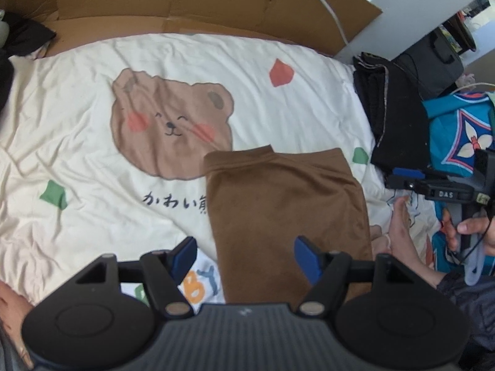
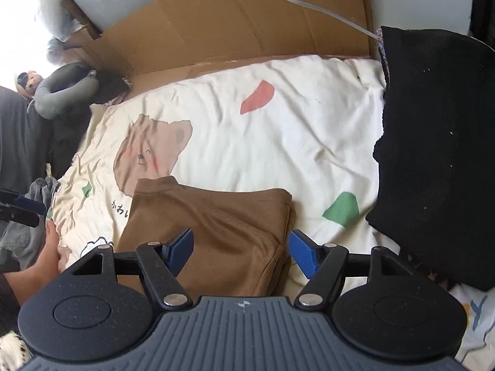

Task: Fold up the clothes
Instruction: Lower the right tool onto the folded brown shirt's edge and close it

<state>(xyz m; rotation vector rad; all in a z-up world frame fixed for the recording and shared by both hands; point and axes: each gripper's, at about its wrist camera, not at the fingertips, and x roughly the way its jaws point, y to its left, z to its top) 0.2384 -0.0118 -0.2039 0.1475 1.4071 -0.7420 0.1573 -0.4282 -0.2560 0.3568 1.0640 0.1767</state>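
Cream bedding (image 1: 77, 130) with a bear print (image 1: 171, 130) fills the scene; its left and far parts lie bare and wrinkled, giving open room there. Cardboard (image 1: 191, 3) stands folded along the far edge. Left edge, right wrist view: dark and grey clothing (image 2: 21, 142) heaped just beside the bedding.

Brown garment (image 1: 287, 216), folded to a rough rectangle, lies flat on the near-right part of the bedding, its far edge overlapping the bear print's lower right. Its right edge runs near the bedding's right border. A stack of black clothes (image 1: 386, 117) sits at the right, apart from the brown garment; a green patch (image 2: 342, 208) of the print shows between them in the right wrist view.

Left gripper (image 1: 246, 256): jaws spread wide, empty, hovering over the near end of the brown garment; left finger over printed white fabric (image 1: 201, 281), right finger over brown cloth. Contact cannot be told.

Right gripper (image 2: 241, 252): jaws wide, empty, over the garment's near-right corner, where stacked folded layers show. In the left wrist view it is at far right, held by a hand (image 1: 473, 232) wrapped around its handle, clear of the garment.
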